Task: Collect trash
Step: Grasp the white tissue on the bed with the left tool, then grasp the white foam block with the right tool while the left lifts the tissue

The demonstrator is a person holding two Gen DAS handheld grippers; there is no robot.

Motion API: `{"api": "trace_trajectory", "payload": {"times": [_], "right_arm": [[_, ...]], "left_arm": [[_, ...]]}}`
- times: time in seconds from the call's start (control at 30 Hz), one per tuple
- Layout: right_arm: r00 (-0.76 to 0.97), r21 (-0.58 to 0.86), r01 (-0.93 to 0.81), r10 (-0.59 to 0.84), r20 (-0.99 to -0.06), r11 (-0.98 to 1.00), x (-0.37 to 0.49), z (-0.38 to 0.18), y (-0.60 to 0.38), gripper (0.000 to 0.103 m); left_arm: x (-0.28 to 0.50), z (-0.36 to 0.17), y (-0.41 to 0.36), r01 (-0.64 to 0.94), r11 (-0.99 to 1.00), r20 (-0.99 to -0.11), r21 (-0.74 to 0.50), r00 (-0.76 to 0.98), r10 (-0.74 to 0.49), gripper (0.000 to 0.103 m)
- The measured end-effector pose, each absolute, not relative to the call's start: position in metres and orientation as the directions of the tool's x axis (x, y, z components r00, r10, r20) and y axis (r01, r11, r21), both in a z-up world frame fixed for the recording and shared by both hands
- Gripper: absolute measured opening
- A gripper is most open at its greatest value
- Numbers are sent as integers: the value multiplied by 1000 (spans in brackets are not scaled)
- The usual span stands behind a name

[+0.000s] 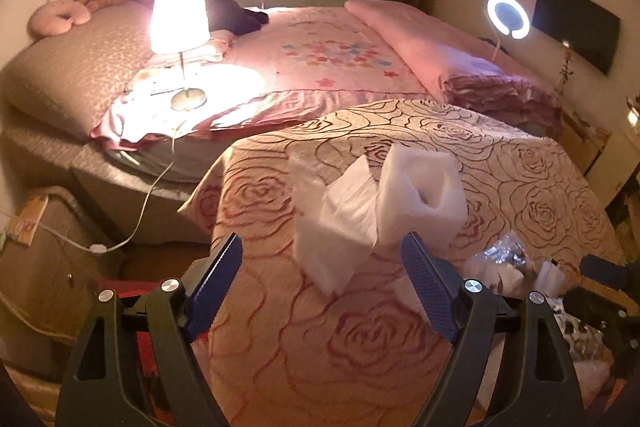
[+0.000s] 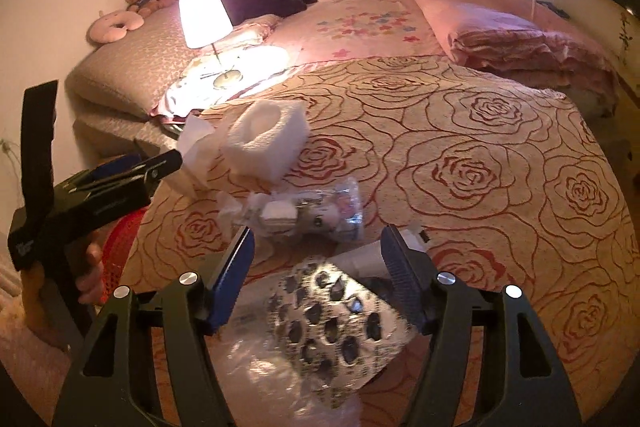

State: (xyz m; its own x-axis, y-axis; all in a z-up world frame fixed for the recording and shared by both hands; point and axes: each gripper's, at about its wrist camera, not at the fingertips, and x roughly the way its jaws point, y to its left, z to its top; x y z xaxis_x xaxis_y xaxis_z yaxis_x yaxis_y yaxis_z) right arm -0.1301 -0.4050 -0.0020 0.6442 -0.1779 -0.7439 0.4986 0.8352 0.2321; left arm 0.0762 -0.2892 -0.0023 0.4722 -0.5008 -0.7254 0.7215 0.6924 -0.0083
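Observation:
A table under a rose-patterned cloth point(image 1: 304, 355) carries the trash. White foam wrap point(image 1: 424, 199) and a crumpled white tissue point(image 1: 340, 223) lie just beyond my left gripper point(image 1: 322, 241), which is open and holds nothing. A clear bag of small packets point(image 2: 308, 211) lies ahead of my right gripper point(image 2: 319, 230). That gripper is open over a silver blister sheet point(image 2: 332, 311) lying between its fingers; the pads do not press on it. Crinkled clear plastic point(image 2: 272, 367) sits below the sheet. The left gripper point(image 2: 160, 167) shows side-on beside the foam wrap point(image 2: 268, 139).
A red mesh basket point(image 2: 120, 251) sits low at the table's left edge. Behind the table is a bed point(image 1: 328, 59) with a lit lamp point(image 1: 180, 19) whose cable point(image 1: 152, 195) hangs down. A ring light point(image 1: 508, 17) glows at the right. A bedside cabinet point(image 1: 44, 267) stands at the left.

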Motion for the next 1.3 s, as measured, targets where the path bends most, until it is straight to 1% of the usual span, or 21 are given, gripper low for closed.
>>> {"api": "trace_trajectory", "payload": {"times": [0.17, 0.2, 0.23, 0.27, 0.33, 0.37, 0.43, 0.47, 0.5, 0.53, 0.57, 0.77, 0.83, 0.9, 1.1, 1.3], "right_arm": [[639, 237, 510, -180, -748, 827, -131, -5, -414, 64], [639, 238, 511, -180, -748, 826, -130, -5, -414, 64], [639, 239, 512, -179, -748, 825, -130, -6, -415, 64], [639, 239, 512, -179, -748, 825, -130, -5, -416, 63], [638, 239, 511, -178, -749, 826, -129, -5, -416, 64], [638, 240, 511, -177, -750, 826, -128, -4, -416, 64], [639, 239, 509, -177, -749, 827, -125, -1, -416, 64], [640, 236, 507, -178, -748, 829, -124, 1, -416, 64], [642, 233, 503, -179, -746, 832, -122, 3, -416, 64], [645, 230, 499, -181, -743, 835, -120, 7, -415, 64], [647, 227, 497, -183, -740, 837, -119, 10, -416, 64], [642, 222, 481, -168, -748, 848, -96, 23, -419, 65], [635, 219, 474, -159, -756, 853, -82, 25, -419, 69], [631, 222, 473, -151, -761, 853, -67, 26, -420, 71], [594, 254, 487, -104, -798, 835, -10, 11, -424, 75], [547, 226, 494, -98, -831, 840, 30, -9, -416, 75]], "left_arm": [[83, -8, -299, 721, 693, -735, 6, 473, -486, 78], [84, -9, -300, 719, 695, -735, 4, 473, -485, 74], [85, -10, -300, 719, 695, -737, 2, 471, -485, 67], [87, -12, -300, 719, 695, -743, -2, 464, -483, 62], [89, -16, -301, 720, 694, -755, -11, 448, -478, 48], [90, -18, -302, 721, 693, -762, -15, 440, -475, 45], [91, -23, -301, 721, 693, -771, -18, 431, -469, 32], [91, -25, -300, 720, 694, -772, -18, 431, -467, 30], [90, -25, -300, 718, 695, -771, -19, 432, -467, 24], [91, -25, -298, 717, 697, -771, -22, 432, -469, 15], [91, -25, -295, 716, 698, -772, -30, 427, -471, 12], [86, -16, -271, 696, 716, -752, -53, 445, -487, 11], [83, -12, -263, 687, 725, -745, -47, 460, -484, 11], [79, -8, -255, 677, 735, -737, -31, 482, -475, 11], [72, 0, -238, 652, 758, -717, 17, 536, -445, 11], [76, 1, -224, 627, 779, -718, 8, 546, -432, 11]]}}
